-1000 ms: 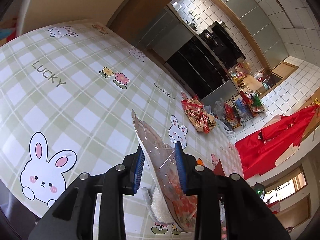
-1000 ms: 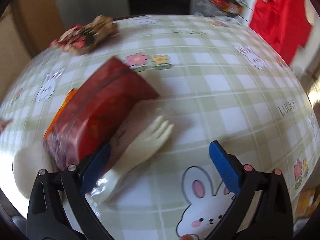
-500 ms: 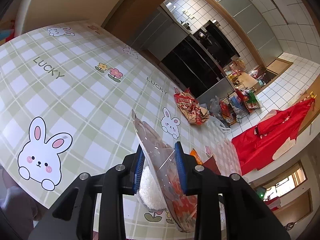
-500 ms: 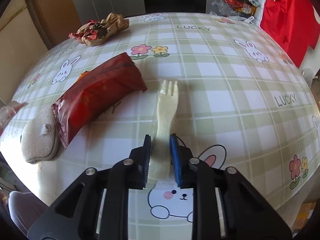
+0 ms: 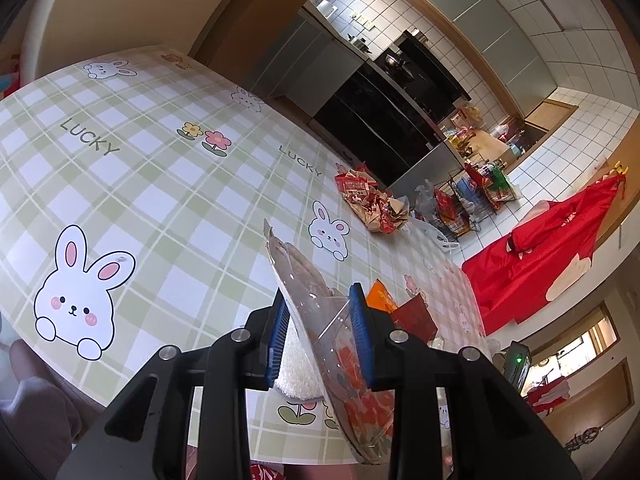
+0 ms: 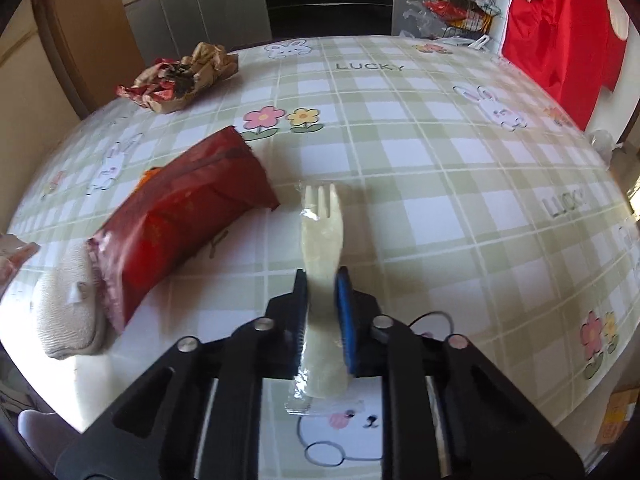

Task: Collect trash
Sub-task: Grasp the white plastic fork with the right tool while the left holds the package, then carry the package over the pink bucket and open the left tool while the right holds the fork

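Observation:
My right gripper (image 6: 322, 280) is shut on the handle of a cream plastic fork (image 6: 320, 228) sealed in clear wrap, its tines pointing away from me over the table. A red snack bag (image 6: 180, 216) lies just left of the fork. In the left wrist view my left gripper (image 5: 320, 312) is shut on a clear plastic wrapper (image 5: 316, 304) with red print, held above the table's near edge. Crumpled red and brown wrappers (image 6: 180, 76) (image 5: 372, 204) sit at the far side of the table.
The round table wears a green checked cloth (image 6: 440, 184) with rabbits and flowers. A white knitted sock (image 6: 68, 312) (image 5: 296, 368) lies by the red bag at the near edge. Beyond the table stand dark kitchen units (image 5: 380, 128), a wire rack (image 5: 468, 200) and a red garment (image 5: 532, 252).
My right gripper went from wide open beside the fork to shut on its handle. The left gripper drifted a little with the clear wrapper still in it.

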`<move>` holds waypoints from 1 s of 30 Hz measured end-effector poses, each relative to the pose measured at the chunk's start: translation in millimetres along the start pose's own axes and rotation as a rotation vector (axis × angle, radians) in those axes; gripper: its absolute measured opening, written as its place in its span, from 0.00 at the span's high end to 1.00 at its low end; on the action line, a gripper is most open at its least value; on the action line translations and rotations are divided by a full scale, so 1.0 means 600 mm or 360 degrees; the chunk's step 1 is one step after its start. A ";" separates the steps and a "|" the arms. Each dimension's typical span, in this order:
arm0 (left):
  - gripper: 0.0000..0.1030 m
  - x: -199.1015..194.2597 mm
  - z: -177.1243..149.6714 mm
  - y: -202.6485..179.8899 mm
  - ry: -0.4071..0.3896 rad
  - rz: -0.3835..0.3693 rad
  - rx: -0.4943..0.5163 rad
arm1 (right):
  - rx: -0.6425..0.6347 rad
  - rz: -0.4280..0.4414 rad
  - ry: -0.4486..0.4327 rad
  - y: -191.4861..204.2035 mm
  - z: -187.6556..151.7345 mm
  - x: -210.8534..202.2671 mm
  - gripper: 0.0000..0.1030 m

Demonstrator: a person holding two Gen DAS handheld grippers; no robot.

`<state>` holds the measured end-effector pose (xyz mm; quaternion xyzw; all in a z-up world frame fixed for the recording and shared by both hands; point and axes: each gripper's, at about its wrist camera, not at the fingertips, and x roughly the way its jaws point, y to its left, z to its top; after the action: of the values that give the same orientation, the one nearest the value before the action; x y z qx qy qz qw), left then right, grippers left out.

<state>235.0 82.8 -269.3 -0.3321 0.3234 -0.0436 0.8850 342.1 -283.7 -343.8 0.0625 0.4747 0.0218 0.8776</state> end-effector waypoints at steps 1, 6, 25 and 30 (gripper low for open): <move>0.71 -0.002 0.000 -0.001 -0.0005 0.0005 0.0010 | 0.0002 -0.0005 -0.0009 0.000 -0.005 -0.004 0.83; 0.71 -0.007 -0.004 0.001 -0.0005 0.0004 0.0016 | 0.0223 0.0194 -0.0153 -0.019 -0.029 -0.054 0.83; 0.71 -0.121 -0.030 -0.055 -0.0024 -0.0089 0.0178 | 0.0132 0.0523 -0.0492 0.066 -0.084 -0.274 0.83; 0.71 -0.169 -0.059 -0.076 0.0001 -0.0144 0.0224 | 0.0103 0.0555 -0.0566 0.080 -0.103 -0.336 0.83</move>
<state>140.2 57.5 -206.3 -0.2832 0.3044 -0.1061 0.9033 180.8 -250.6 -203.5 0.1744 0.2954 0.1464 0.9279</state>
